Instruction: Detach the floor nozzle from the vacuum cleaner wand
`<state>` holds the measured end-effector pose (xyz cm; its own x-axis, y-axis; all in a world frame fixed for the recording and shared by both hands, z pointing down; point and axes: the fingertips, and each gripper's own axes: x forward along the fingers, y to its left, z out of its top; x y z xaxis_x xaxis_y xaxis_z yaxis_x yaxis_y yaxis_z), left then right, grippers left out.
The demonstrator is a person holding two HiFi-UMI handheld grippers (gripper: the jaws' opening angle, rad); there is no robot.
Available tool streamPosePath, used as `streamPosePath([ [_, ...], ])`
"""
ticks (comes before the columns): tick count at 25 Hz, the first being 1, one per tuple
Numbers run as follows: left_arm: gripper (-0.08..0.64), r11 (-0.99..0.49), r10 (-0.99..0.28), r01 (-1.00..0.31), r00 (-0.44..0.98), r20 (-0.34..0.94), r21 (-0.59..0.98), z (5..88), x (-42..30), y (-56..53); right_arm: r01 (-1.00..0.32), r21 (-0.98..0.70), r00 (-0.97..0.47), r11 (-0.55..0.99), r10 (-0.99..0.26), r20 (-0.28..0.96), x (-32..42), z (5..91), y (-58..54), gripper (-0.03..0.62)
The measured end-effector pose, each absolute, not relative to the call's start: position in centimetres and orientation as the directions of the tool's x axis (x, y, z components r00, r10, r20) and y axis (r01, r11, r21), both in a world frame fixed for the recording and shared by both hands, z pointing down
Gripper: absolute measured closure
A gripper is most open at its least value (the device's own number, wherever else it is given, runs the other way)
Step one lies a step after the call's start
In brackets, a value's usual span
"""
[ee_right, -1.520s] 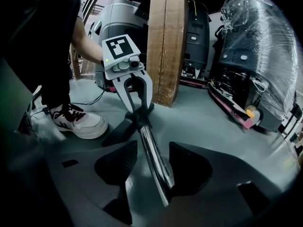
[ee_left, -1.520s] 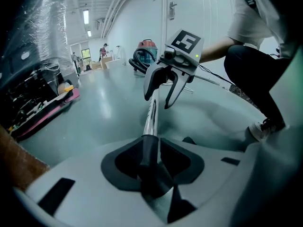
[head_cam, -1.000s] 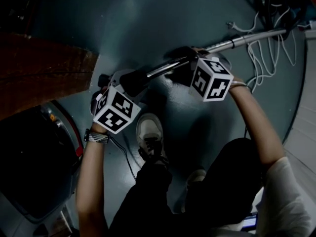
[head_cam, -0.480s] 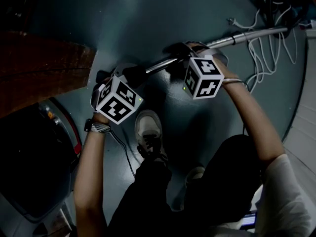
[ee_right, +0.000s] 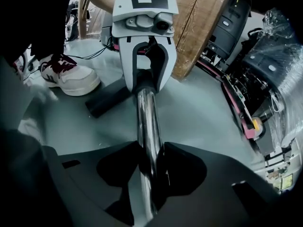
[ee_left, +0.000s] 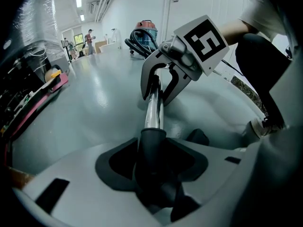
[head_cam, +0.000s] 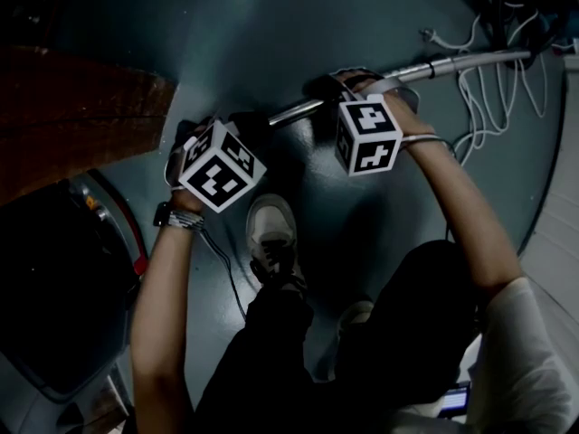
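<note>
Now that both claws have just been closing, your left gripper (ee_left: 151, 162) clamps the black neck (ee_left: 152, 138) of the floor nozzle (ee_right: 102, 103), which lies on the floor. Your right gripper (ee_right: 149, 174) clamps the chrome wand (ee_right: 147, 119) farther up. That wand runs straight from claw to claw, so pull apart along it.

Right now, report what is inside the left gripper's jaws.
The jaws have just closed on the black nozzle neck, with the chrome wand emerging from it. The neck's lower end is hidden behind the jaws, so what it joins cannot be seen.
</note>
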<state>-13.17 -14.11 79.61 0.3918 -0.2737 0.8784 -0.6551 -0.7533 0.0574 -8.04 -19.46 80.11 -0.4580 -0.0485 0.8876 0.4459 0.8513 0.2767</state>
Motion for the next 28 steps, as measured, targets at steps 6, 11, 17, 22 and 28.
streamPosePath([
  [6,0.374,-0.784,-0.269,-0.62,0.365,0.891,0.018,80.6,-13.2,-13.8,0.459,0.269,-0.448,0.847,-0.041,0.893,-8.1,80.1,-19.3,0.423],
  [11,0.38,-0.784,-0.264,-0.62,0.34,0.903,0.004,81.0,-13.3,-13.4,0.475,0.251,-0.433,0.843,-0.024,0.901,-8.1,80.1,-18.9,0.428],
  [17,0.38,-0.789,-0.282,-0.614,0.337,0.898,-0.017,81.0,-13.3,-13.1,0.493,0.268,-0.438,0.828,-0.03,0.899,-8.0,80.1,-18.6,0.433],
  [22,0.38,-0.788,-0.25,-0.615,0.332,0.909,0.009,80.8,-13.2,-12.6,0.502,0.286,-0.452,0.816,-0.035,0.891,-7.9,79.9,-18.3,0.433],
  [28,0.38,-0.776,-0.198,-0.622,0.406,0.892,0.11,80.1,-12.7,-12.2,0.507,0.289,-0.461,0.812,-0.028,0.887,-7.5,79.4,-18.1,0.434],
])
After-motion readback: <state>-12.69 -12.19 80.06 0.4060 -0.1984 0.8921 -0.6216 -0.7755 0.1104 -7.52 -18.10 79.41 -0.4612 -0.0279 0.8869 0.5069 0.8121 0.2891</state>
